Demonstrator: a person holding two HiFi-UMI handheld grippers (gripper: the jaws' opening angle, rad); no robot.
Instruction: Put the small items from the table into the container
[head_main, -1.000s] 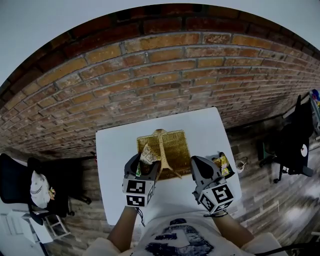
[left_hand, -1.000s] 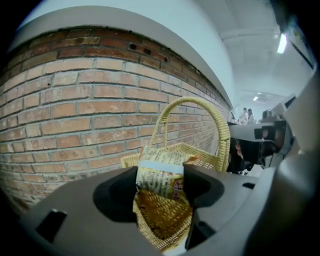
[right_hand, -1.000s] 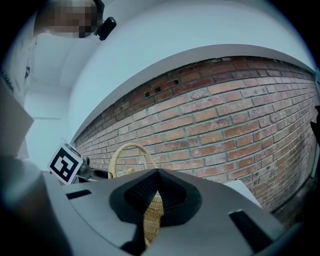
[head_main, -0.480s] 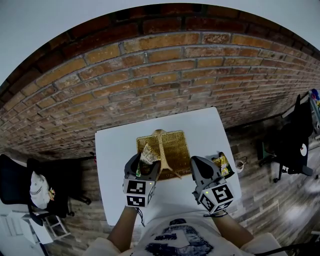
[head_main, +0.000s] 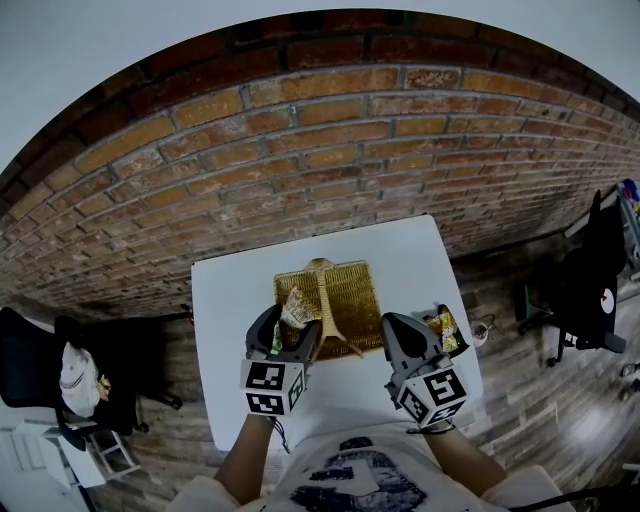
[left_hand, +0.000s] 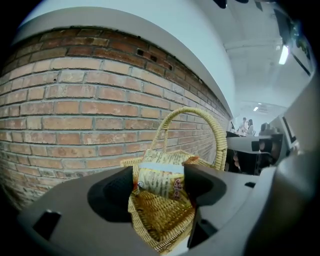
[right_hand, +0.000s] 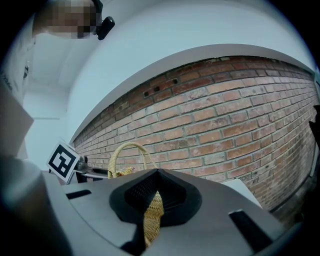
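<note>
A woven wicker basket (head_main: 345, 300) with an arched handle (left_hand: 217, 137) stands mid-table. My left gripper (head_main: 290, 325) hovers over the basket's left half, its jaws opening. A crinkled yellow snack packet (left_hand: 160, 176) still spans the gap and touches both pads, above the basket's inside (left_hand: 165, 220). My right gripper (head_main: 392, 330) is shut on the basket's wicker rim (right_hand: 152, 217) at its near right corner. In the right gripper view the handle (right_hand: 125, 152) rises to the left.
More snack packets (head_main: 445, 325) lie on the white table (head_main: 230, 300) just right of the right gripper. A brick wall runs behind the table. Dark chairs stand on the floor at left (head_main: 40, 370) and right (head_main: 590, 290).
The left gripper has rolled slightly, its marker cube shifting a little to the left. The packet stays between its jaws. The right gripper and basket have not moved.
</note>
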